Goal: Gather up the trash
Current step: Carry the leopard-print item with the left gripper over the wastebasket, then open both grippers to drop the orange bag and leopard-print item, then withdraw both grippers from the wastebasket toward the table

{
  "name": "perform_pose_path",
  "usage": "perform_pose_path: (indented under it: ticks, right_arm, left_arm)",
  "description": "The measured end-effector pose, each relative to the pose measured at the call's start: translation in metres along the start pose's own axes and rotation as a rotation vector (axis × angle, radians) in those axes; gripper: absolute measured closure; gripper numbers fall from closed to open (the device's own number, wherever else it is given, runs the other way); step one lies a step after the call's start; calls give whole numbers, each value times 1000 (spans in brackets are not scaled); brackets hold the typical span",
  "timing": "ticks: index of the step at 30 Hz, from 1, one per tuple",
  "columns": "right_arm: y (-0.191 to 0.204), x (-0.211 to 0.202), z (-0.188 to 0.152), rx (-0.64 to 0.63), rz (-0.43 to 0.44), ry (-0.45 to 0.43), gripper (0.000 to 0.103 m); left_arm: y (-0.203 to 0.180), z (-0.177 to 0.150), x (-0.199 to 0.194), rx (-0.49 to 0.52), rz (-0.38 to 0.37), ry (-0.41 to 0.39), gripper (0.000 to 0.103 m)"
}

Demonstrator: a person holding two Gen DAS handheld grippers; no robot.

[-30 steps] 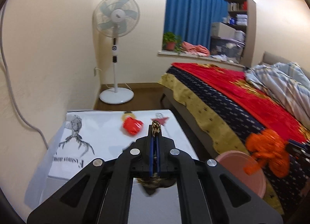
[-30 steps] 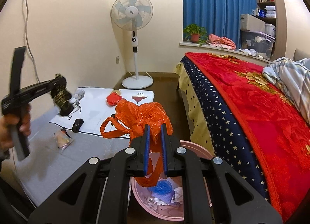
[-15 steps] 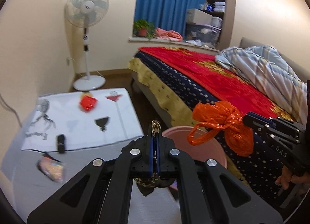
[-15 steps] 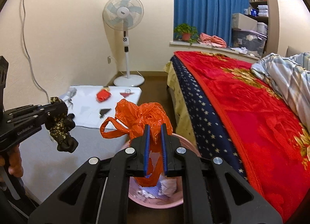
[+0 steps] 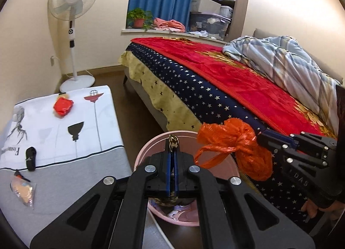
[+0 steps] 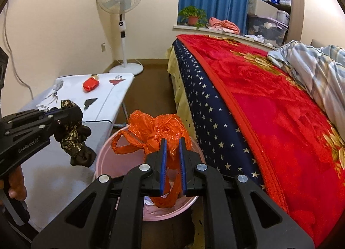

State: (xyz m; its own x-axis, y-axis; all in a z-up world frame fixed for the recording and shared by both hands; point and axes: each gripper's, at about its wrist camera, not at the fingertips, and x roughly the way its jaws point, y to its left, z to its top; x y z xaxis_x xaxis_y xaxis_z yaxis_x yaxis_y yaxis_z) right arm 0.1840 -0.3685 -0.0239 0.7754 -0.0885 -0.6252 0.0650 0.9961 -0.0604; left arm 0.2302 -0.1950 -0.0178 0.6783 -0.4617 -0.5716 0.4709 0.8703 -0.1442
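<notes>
Trash items in view: one orange plastic bag point(image 6: 160, 132), one dark gold-patterned wad point(image 6: 74, 139), one red wrapper point(image 5: 63, 106), one clear packet point(image 5: 22, 189) and one small black item point(image 5: 30, 158). One pink basin point(image 5: 148, 147) stands on the floor between the table point(image 5: 64, 171) and the bed point(image 5: 215, 81); it contains crumpled white and blue scraps.

Left gripper point(image 5: 172, 150): jaws together, clamped on the dark gold-patterned wad. One end of the wad protrudes past the fingertips at 12 o'clock; the remainder hangs below the jaws, above the basin's near side.

Right gripper point(image 6: 171, 141): jaws slightly apart, clamped on the orange plastic bag. The bag bunches ahead of the fingertips, one loop handle extends toward 9 o'clock, and a tail hangs down between the pads into the basin opening.

In the left wrist view, the red wrapper lies on the white printed part of the table at 10 o'clock, the black item at 9 o'clock, and the clear packet at 8 o'clock on the grey part. One pedestal fan point(image 5: 72, 5) stands at 11 o'clock against the wall.
</notes>
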Motion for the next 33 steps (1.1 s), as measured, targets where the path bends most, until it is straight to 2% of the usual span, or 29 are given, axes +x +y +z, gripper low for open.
perform_pose_path:
  ticks: [3, 4, 5, 7, 11, 17, 19, 20, 21, 22, 23, 24, 27, 29, 33]
  right_arm:
    - [-5, 9, -3, 19, 10, 12, 79]
    - [-6, 12, -4, 20, -4, 24, 67]
    - [-7, 13, -5, 21, -13, 28, 59]
    - [-10, 13, -4, 30, -26, 29, 52]
    - [-14, 9, -3, 47, -53, 26, 44]
    - [-15, 5, -2, 40, -76, 17, 43]
    - [-16, 4, -2, 38, -77, 16, 43]
    - [-16, 4, -2, 37, -77, 17, 43]
    - [-16, 4, -3, 35, -79, 19, 43]
    - [-16, 4, -3, 31, -79, 22, 43]
    - [-16, 4, -2, 29, -80, 23, 42]
    - [-16, 4, -2, 28, -84, 22, 41]
    - [-15, 2, 0, 27, -88, 9, 31]
    - [-12, 0, 1, 21, -90, 3, 22]
    - [-6, 0, 4, 29, -62, 19, 12]
  left_arm:
    - [0, 1, 5, -8, -5, 7, 101]
    - [0, 0, 7, -11, -5, 10, 101]
    - [-1, 1, 9, -14, -4, 12, 101]
    - [-1, 1, 11, -16, -6, 15, 101]
    - [-1, 1, 11, -17, -7, 14, 101]
    - [-11, 4, 22, 0, 9, -9, 100]
    - [-15, 4, 30, 8, 15, 8, 90]
    - [-14, 4, 32, 5, 24, 19, 60]
    - [-13, 3, 34, -9, 79, 39, 18]
    - [-10, 3, 33, -23, 134, 33, 6]
    - [-7, 1, 30, -41, 188, 10, 8]
    - [-2, 1, 28, -59, 210, -5, 8]
    - [15, 4, 26, -105, 235, 42, 8]
    - [26, 4, 18, -128, 254, 37, 8]
    - [38, 8, -5, -109, 284, 16, 8]
